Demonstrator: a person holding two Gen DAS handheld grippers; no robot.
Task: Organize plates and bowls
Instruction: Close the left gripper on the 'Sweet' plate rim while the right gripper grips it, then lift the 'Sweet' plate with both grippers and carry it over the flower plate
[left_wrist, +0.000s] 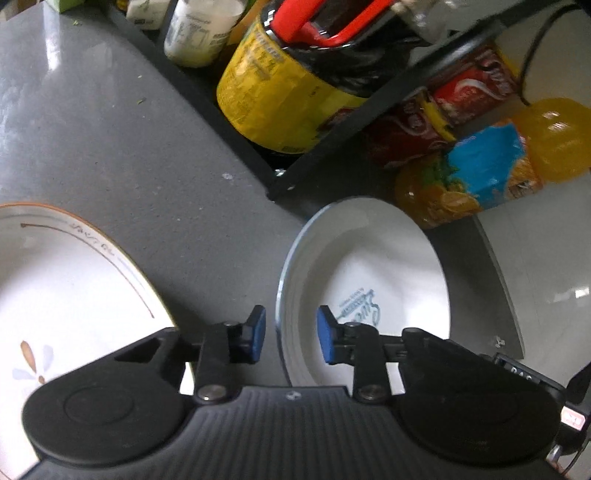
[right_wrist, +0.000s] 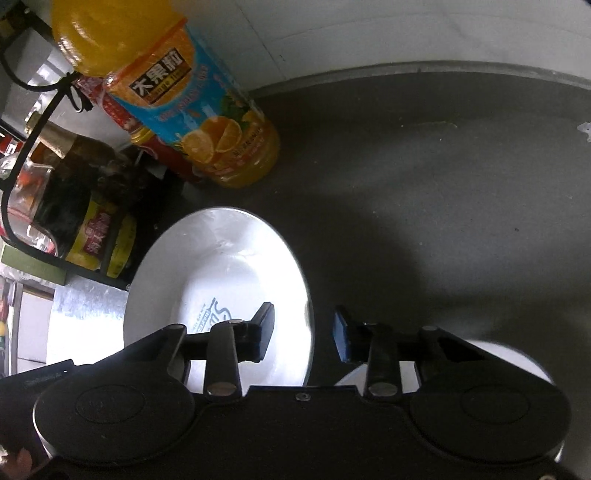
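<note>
Straddling opposite rims of the white bowl (left_wrist: 369, 280), left gripper (left_wrist: 291, 334) and right gripper (right_wrist: 304, 336) stood apart; closing squarely should prevent tipping.

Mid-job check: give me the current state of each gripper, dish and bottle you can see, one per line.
left gripper: open, straddling the bowl's rim.
right gripper: open, straddling the opposite rim.
white bowl: upright on the counter, empty, blue mark inside.
flower plate: flat on the counter, empty, not gripped.
orange juice bottle: standing behind the bowl, full.
soy sauce bottle: standing in the black rack.
</note>
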